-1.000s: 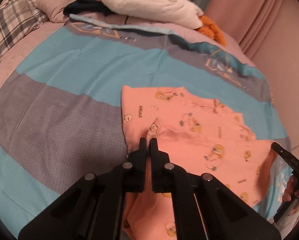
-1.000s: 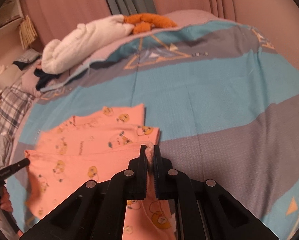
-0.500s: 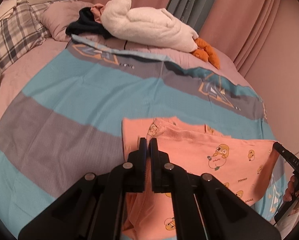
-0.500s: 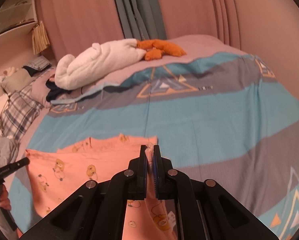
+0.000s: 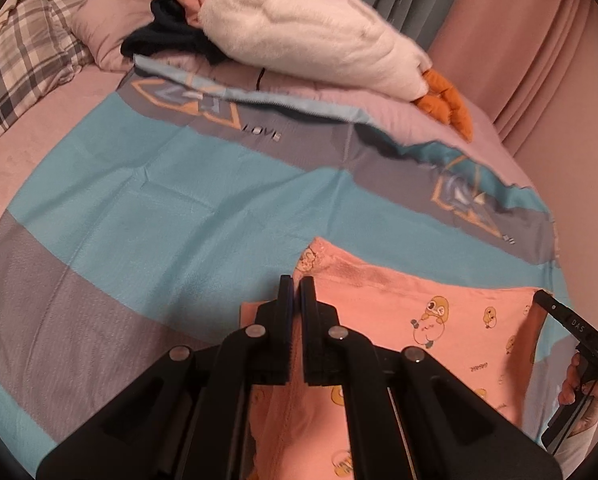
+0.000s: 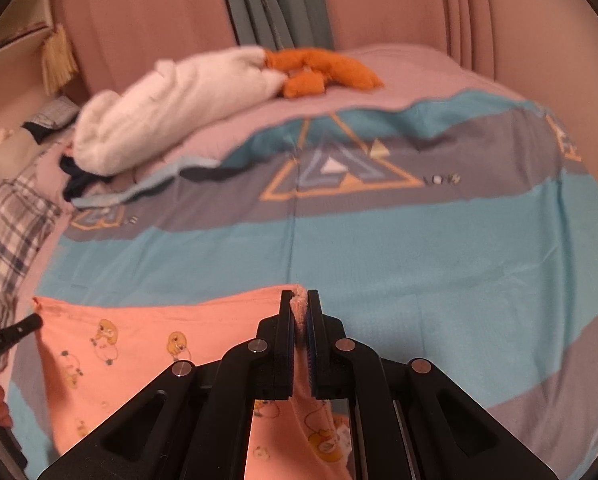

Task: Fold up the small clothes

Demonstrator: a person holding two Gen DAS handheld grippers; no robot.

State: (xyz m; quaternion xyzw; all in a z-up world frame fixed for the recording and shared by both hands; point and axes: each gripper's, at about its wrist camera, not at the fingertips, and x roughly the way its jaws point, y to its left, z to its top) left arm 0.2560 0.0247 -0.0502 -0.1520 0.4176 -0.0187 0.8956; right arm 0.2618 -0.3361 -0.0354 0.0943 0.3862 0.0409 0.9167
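Note:
A small pink garment printed with yellow cartoon chicks hangs stretched between my two grippers over the bed. My left gripper is shut on one upper corner of the cloth. My right gripper is shut on the other upper corner of the pink garment, with a nub of fabric poking out above its fingertips. Each gripper shows at the edge of the other's view: the right gripper far right, the left gripper far left. The garment's lower part is hidden behind the gripper bodies.
The bed is covered by a blue and grey striped quilt with triangle prints. A white plush goose with orange feet lies at the far side, with dark clothes and a plaid pillow beside it. Pink curtains stand behind.
Both grippers have pulled back toward the near edge of the bed with the garment's top edge in them. The cloth that lay spread on the quilt now hangs folded over between them.

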